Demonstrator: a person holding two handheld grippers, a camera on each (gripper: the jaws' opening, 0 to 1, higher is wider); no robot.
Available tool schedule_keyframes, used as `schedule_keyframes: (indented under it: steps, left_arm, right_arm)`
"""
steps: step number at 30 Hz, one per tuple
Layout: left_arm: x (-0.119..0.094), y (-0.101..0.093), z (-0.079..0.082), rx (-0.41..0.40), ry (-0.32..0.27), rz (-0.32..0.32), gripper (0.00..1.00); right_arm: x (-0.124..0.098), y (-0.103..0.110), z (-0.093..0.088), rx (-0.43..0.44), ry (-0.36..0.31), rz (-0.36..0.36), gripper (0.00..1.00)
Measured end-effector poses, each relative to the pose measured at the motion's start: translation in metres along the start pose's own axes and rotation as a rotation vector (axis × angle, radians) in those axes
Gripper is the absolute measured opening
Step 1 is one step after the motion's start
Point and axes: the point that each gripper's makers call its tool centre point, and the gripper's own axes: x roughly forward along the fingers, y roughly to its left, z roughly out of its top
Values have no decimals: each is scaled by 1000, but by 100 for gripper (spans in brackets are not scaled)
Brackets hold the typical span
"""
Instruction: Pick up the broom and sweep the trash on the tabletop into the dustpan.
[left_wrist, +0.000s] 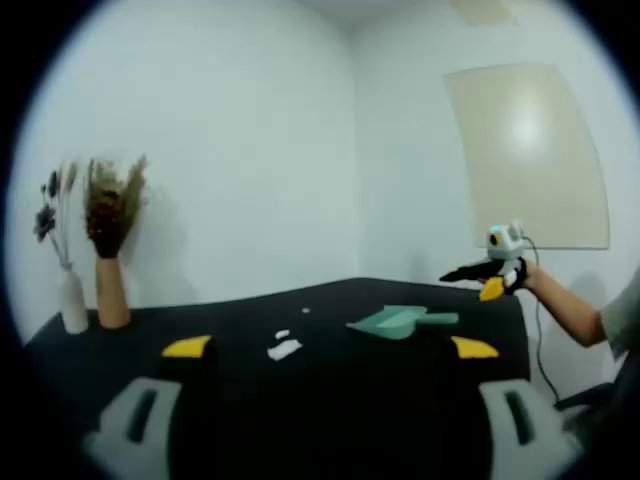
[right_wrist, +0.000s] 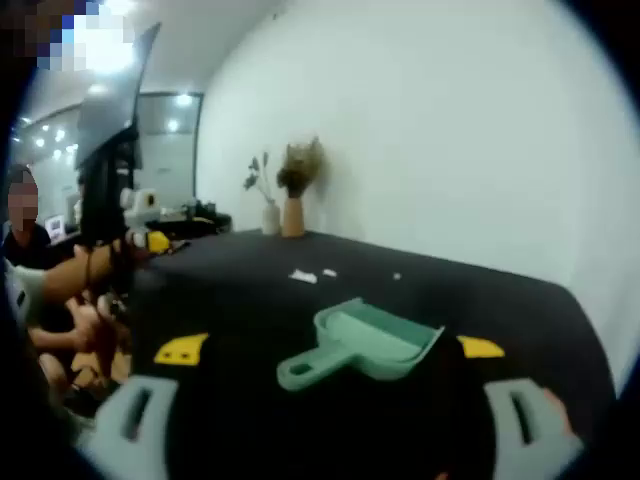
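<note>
- The left gripper (left_wrist: 330, 348) is held wide apart, nothing between its jaws
- The right gripper (right_wrist: 330, 348) is likewise spread, empty
- A green dustpan (right_wrist: 365, 345) and white trash (left_wrist: 284, 348) are seen lying on the black tabletop (left_wrist: 330, 420)

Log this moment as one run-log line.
phase: start, nothing held | left gripper: open | right gripper: open, facing dustpan | trash: on black tabletop, unswept

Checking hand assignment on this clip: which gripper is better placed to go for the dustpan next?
Right, probably. In the right gripper view the green dustpan lies just ahead of its open jaws, handle pointing toward them. In the left gripper view the dustpan lies farther across the black table, with the right gripper hovering near it.
</note>
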Motion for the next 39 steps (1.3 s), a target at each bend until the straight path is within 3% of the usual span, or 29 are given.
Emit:
schedule_keyframes:
  steps: [6,16,22,29,34,39]
  left_arm:
    - [15,7,-9,11,51,-1,95]
    - [18,12,-1,3,40,-6,95]
    - [17,12,-1,10,39,-30,95]
    - [30,12,-18,5,104,-75,95]
    - [35,6,-19,29,120,-91,95]
    - [41,-5,-23,55,148,-106,93]
  right_arm:
    - [7,-13,-1,-2,9,0,96]
    - [6,-16,8,-22,5,-2,94]
    - [3,-22,8,37,4,16,82]
    - [-7,-35,7,-27,46,0,73]
    - [-6,-31,19,32,41,58,64]
    - [-3,-32,35,105,22,50,59]
